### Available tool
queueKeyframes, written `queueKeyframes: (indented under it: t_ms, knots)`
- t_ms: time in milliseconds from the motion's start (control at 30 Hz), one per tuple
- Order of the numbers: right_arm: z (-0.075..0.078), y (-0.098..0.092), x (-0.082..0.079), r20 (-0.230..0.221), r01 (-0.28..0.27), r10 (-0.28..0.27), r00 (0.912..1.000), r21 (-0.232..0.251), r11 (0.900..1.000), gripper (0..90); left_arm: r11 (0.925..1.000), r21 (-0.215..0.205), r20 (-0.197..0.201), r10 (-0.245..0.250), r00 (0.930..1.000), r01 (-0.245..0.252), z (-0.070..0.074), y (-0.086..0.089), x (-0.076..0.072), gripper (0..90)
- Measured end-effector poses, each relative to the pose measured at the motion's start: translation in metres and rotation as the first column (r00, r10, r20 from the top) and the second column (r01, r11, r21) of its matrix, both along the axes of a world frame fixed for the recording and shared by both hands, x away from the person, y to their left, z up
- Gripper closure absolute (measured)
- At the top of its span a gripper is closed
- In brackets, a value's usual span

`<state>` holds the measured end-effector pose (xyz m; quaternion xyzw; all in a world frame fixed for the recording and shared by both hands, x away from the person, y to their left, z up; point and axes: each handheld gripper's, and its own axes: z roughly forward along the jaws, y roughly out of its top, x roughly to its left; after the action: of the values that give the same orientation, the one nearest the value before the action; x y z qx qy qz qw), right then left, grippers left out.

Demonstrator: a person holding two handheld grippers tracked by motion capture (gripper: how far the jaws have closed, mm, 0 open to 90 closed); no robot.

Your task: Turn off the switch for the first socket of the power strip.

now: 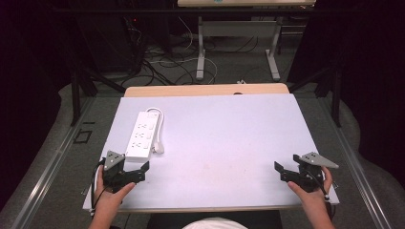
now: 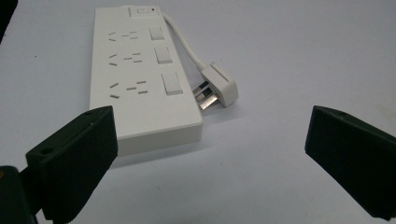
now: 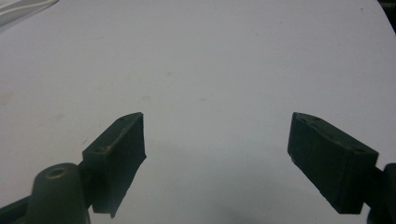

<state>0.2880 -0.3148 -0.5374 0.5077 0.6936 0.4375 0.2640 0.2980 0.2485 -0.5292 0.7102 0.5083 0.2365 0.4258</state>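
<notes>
1. The white plastic power strip (image 2: 140, 84) with three switches lies flat on the pale table (image 1: 229, 138), left side, its white plug (image 2: 219, 86) resting just beside it.
2. Left gripper (image 2: 210, 154) sits near the strip's end, jaws spread wide, nothing between them.
3. Right gripper (image 3: 217, 158) is well apart over bare table, jaws wide too.

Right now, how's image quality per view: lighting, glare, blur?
High view: table evenly lit, surroundings dark, power strip a bit washed out. Left gripper view: power strip and plug fairly sharp, open left gripper jaws soft-edged. Right gripper view: dim, bluish, soft shadow under the open right gripper.
</notes>
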Motion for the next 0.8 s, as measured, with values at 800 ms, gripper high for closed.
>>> queueKeyframes:
  t_ms: [800]
  knots:
    - [-0.0005,0.0083,0.0012,0.026,-0.072,0.074,0.9969,-0.054,0.996,23.0,0.9999,0.012,0.001,0.011,0.9999,-0.011,0.0012,0.0009,-0.0014,10.8]
